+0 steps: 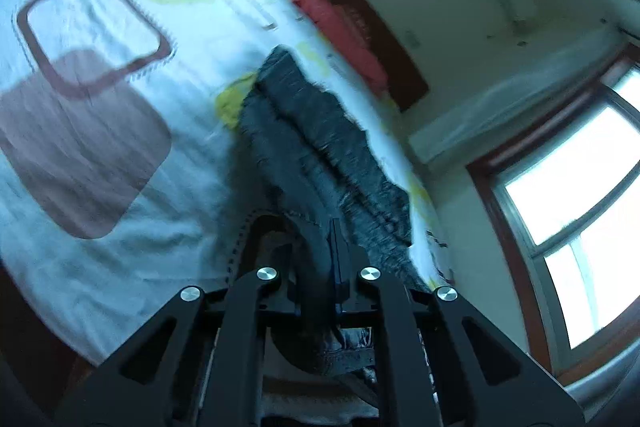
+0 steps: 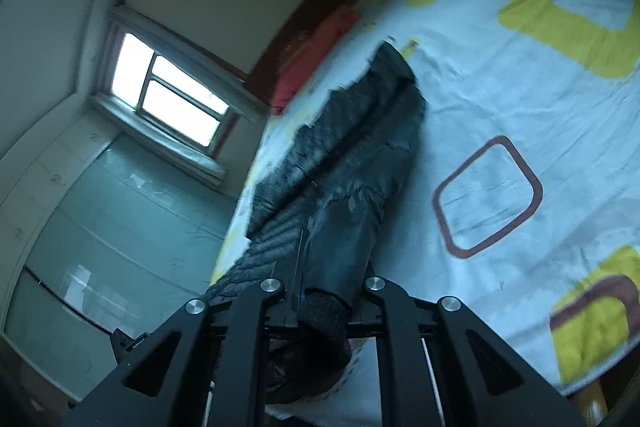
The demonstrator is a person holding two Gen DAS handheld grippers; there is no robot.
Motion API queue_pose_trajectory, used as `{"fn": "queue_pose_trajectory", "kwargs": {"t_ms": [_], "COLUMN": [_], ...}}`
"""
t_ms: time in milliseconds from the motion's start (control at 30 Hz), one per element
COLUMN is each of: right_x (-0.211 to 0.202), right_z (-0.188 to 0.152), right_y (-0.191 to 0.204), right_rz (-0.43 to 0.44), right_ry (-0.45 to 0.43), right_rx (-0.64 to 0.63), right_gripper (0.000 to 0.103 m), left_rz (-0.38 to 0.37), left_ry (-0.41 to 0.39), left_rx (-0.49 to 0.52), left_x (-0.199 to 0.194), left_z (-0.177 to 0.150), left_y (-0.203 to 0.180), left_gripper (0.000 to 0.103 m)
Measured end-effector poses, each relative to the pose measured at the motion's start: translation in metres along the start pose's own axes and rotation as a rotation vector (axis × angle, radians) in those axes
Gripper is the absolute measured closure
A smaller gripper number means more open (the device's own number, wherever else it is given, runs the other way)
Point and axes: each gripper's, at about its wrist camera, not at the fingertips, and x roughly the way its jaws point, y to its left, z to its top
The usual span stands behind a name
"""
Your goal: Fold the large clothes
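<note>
A dark grey quilted jacket (image 1: 320, 131) lies stretched along the edge of a bed and hangs up into both grippers. In the left wrist view my left gripper (image 1: 332, 259) is shut on a bunched fold of the jacket, with cloth pinched between the jaws. In the right wrist view the jacket (image 2: 352, 163) runs away from the camera, and my right gripper (image 2: 316, 291) is shut on its near end beside a black knit cuff (image 2: 324, 315). Both views are tilted and blurred.
The bed sheet (image 1: 112, 163) is white with brown and yellow-green squares; it also shows in the right wrist view (image 2: 520, 99). A red pillow (image 1: 344, 35) lies at the headboard. A window (image 2: 172, 95) and pale floor (image 2: 120, 211) lie beyond the bed's edge.
</note>
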Motion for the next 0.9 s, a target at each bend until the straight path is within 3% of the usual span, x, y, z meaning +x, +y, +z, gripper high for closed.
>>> {"fn": "queue_pose_trajectory", "kwargs": {"t_ms": [133,300,433,600,800,900], "right_x": [-0.002,0.036,0.086,0.171,0.281,0.325], "right_z": [0.015,0.058,0.109,0.167,0.208,0.217], "right_y": [0.015,0.026,0.03,0.023,-0.005,-0.029], "right_rz": [0.027,0.062,0.09,0.078,-0.033,-0.087], "right_ry": [-0.032,-0.042,-0.049,-0.026,0.029,0.069], "right_rx": [-0.042,-0.093,-0.099,-0.057,-0.022,0.016], "right_gripper": [0.093,0.093,0.093,0.093,0.092,0.092], "left_rz": [-0.009,-0.047,-0.049,0.001,0.11,0.18], "left_ry": [-0.029,-0.048,-0.059,-0.068,0.005,0.035], "left_rx": [0.081,0.124,0.132,0.163,0.138,0.151], "left_x": [-0.011,0.025,0.075,0.153,0.283,0.329], "left_z": [0.009,0.048,0.093,0.15,0.2,0.207], "left_y": [-0.024,-0.045,-0.059,-0.065,-0.047,-0.036], "left_gripper": [0.094,0.094,0.094,0.094,0.094,0.094]}}
